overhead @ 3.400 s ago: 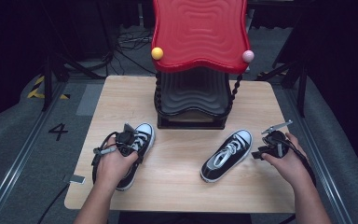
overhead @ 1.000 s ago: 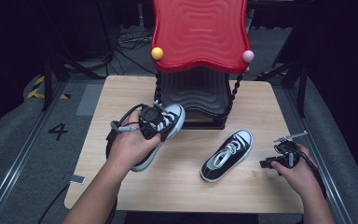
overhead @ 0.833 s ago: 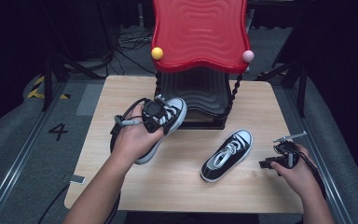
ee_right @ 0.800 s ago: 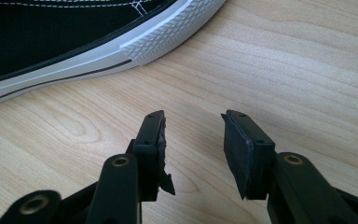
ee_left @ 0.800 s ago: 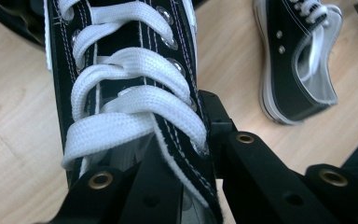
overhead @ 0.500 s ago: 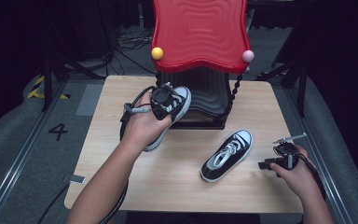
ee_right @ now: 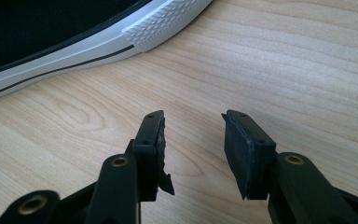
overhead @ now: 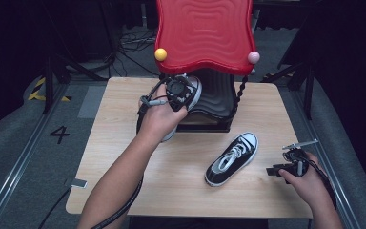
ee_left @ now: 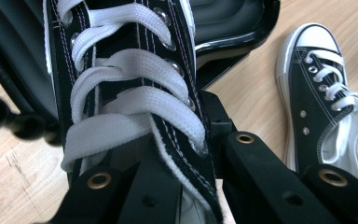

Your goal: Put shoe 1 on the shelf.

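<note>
My left gripper (overhead: 175, 90) is shut on a black sneaker with white laces (overhead: 192, 89), held off the table at the front left of the black shoe rack (overhead: 217, 95). In the left gripper view the jaws of the left gripper (ee_left: 182, 154) clamp the sneaker (ee_left: 121, 93) at its tongue and laced side. A second, matching sneaker (overhead: 232, 158) lies on the wooden table (overhead: 124, 143), toe pointing away. My right gripper (overhead: 276, 171) rests low at the table's right edge, open, just right of that sneaker. Nothing sits between the jaws of the right gripper (ee_right: 193, 126); the sneaker's white sole (ee_right: 74, 42) lies ahead.
A red wavy top (overhead: 205, 33) with a yellow ball (overhead: 160, 54) and a pink ball (overhead: 253, 57) caps the rack and overhangs its shelves. Twisted black posts (overhead: 240, 90) flank the rack. Dark floor and cables surround the table.
My left hand has carried the sneaker up from the table's left part, away and to the right, up to the rack's front. The right hand and the second sneaker have stayed put.
</note>
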Demonstrator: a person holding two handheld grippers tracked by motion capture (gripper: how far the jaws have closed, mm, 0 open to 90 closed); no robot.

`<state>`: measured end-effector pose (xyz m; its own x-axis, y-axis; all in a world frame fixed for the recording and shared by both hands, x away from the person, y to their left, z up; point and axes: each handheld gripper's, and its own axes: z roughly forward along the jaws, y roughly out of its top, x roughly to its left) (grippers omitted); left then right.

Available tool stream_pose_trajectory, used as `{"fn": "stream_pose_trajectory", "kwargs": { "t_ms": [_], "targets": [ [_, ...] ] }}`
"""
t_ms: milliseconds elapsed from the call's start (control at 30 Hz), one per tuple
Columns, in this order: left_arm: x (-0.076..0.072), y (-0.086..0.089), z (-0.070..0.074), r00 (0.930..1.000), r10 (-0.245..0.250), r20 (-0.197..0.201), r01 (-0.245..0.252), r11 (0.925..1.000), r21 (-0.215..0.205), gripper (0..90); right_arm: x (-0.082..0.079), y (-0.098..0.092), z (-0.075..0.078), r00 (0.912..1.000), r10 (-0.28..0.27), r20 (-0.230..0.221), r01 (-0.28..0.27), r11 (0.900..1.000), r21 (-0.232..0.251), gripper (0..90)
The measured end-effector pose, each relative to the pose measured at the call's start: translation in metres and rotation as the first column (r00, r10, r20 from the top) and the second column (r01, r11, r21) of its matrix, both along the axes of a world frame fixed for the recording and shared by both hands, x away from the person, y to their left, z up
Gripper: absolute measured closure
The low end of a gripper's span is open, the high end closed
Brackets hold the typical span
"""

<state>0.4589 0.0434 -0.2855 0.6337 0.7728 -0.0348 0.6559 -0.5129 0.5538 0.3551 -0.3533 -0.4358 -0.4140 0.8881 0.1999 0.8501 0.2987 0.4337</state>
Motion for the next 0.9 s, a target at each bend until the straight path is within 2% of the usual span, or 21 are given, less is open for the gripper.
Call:
{"fn": "stream_pose_trajectory", "kwargs": {
  "t_ms": [100, 300, 333, 367, 400, 567, 767, 900],
  "targets": [
    [0.004, -0.004, -0.002, 1.0000, 0.001, 0.006, -0.001, 1.0000, 0.005, 86.9, 0.000, -0.001, -0.001, 1.0000, -0.004, -0.001, 0.004, 1.000, 0.000, 58.6],
    [0.014, -0.010, -0.008, 0.9981, 0.038, 0.048, -0.038, 0.9993, 0.003, 86.9, 0.001, 0.001, -0.002, 1.0000, 0.003, 0.000, -0.003, 1.000, 0.001, 58.1],
    [0.016, -0.009, -0.009, 0.9982, 0.029, 0.053, -0.030, 0.9995, 0.009, 86.9, 0.001, 0.002, -0.002, 1.0000, 0.005, 0.000, -0.005, 1.000, 0.003, 58.0],
    [0.017, -0.009, -0.010, 0.9984, 0.030, 0.047, -0.030, 0.9995, 0.007, 86.9, 0.001, 0.002, -0.002, 1.0000, 0.005, -0.001, -0.005, 1.000, 0.003, 58.0],
    [0.018, -0.011, -0.012, 0.9973, 0.058, 0.045, -0.058, 0.9983, -0.008, 86.9, 0.001, 0.002, -0.002, 1.0000, 0.007, -0.001, -0.007, 1.000, 0.002, 57.9],
    [0.023, -0.013, -0.017, 0.9959, 0.071, 0.056, -0.071, 0.9974, -0.003, 86.8, 0.002, 0.003, -0.002, 0.9999, 0.010, -0.001, -0.010, 1.000, 0.004, 57.6],
    [0.029, -0.017, -0.021, 0.9939, 0.091, 0.062, -0.089, 0.9956, -0.027, 86.8, 0.001, 0.001, -0.003, 1.0000, 0.007, 0.000, -0.007, 1.000, 0.011, 56.9],
    [0.031, -0.022, -0.023, 0.9925, 0.101, 0.069, -0.100, 0.9947, -0.024, 86.7, 0.001, 0.001, -0.004, 1.0000, 0.005, 0.001, -0.005, 1.000, 0.015, 56.5]
  ]
}}
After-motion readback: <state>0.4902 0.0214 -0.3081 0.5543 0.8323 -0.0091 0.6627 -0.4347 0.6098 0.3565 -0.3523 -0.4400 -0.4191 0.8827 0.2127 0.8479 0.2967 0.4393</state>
